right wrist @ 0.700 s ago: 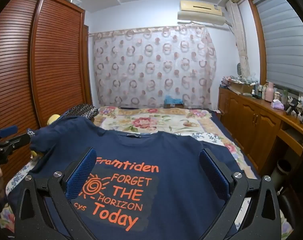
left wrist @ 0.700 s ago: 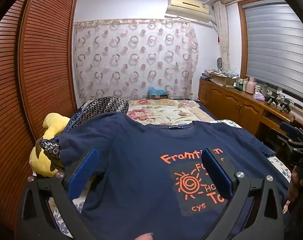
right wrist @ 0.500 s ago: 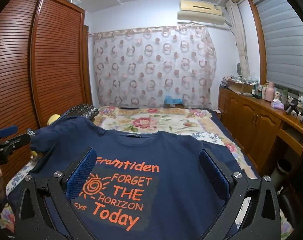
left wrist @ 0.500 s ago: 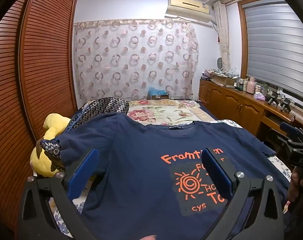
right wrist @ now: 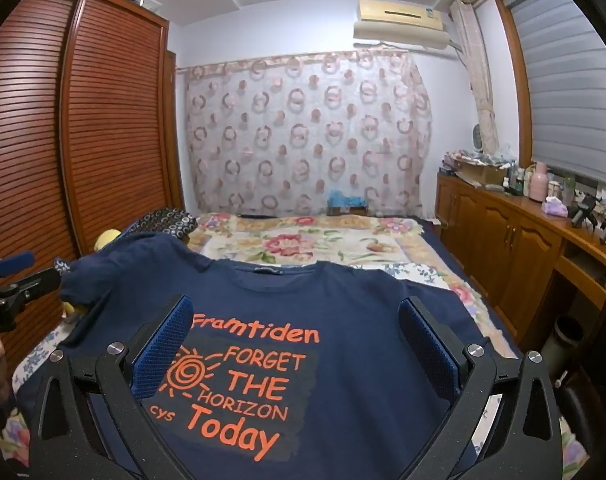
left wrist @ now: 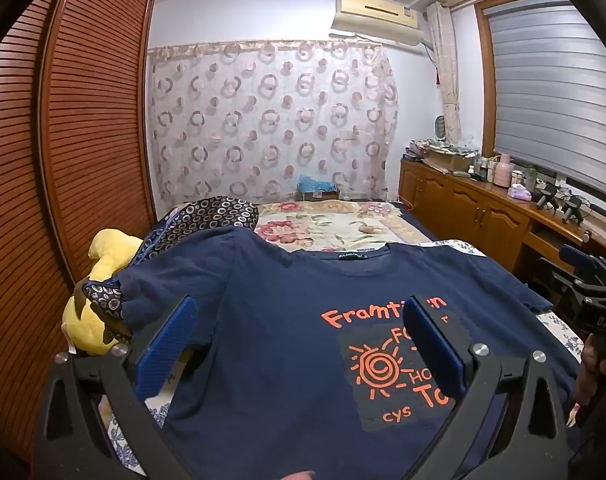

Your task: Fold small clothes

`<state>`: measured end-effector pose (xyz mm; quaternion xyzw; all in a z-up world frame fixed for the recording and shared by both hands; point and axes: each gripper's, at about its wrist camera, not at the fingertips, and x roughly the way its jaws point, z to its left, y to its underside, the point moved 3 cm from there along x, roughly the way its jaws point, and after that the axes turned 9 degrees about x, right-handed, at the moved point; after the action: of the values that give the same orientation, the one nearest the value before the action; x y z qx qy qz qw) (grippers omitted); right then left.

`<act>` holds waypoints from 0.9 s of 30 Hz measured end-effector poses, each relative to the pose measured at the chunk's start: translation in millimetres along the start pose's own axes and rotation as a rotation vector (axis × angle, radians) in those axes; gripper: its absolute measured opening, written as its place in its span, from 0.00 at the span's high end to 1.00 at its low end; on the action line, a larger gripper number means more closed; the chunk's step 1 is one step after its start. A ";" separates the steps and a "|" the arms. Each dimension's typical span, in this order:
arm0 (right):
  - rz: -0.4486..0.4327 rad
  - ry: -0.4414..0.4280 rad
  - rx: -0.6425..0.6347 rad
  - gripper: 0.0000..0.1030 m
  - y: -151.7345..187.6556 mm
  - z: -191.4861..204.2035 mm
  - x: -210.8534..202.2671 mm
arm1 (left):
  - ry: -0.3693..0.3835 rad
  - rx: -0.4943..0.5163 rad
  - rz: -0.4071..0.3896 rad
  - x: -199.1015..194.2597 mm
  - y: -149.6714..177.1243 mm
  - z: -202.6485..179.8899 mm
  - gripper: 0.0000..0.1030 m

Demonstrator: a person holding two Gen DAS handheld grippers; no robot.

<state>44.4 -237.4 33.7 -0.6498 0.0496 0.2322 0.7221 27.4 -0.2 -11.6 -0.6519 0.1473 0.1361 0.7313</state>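
Note:
A navy T-shirt (left wrist: pixel 287 320) with orange print lies spread face up on the bed, collar away from me; it also shows in the right wrist view (right wrist: pixel 343 312). Its left sleeve is bunched over a patterned cloth (left wrist: pixel 103 296). My left gripper (left wrist: pixel 299 320) is open and empty, held above the shirt's left half. My right gripper (right wrist: pixel 295 320) is open and empty, held above the printed chest. Each gripper shows at the edge of the other's view.
A yellow plush toy (left wrist: pixel 103 256) and a dark ring-patterned pillow (left wrist: pixel 211 220) lie at the bed's left. A floral quilt (right wrist: pixel 303 244) covers the far bed. A slatted wooden wardrobe (left wrist: pixel 63 160) stands left, wooden cabinets (right wrist: pixel 523 248) right.

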 end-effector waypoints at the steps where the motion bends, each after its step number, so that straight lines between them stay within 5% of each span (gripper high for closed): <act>1: 0.000 0.002 0.000 0.00 -0.1 0.0 0.0 | -0.001 0.000 -0.001 0.0 0.0 0.0 0.00; 27: 0.000 0.001 0.004 0.00 -0.5 1.2 -0.3 | -0.004 0.003 -0.009 -6.8 -8.3 11.0 0.00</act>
<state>44.1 -236.4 34.5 -0.6486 0.0503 0.2319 0.7232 24.9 9.7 -0.2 -0.6511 0.1431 0.1341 0.7333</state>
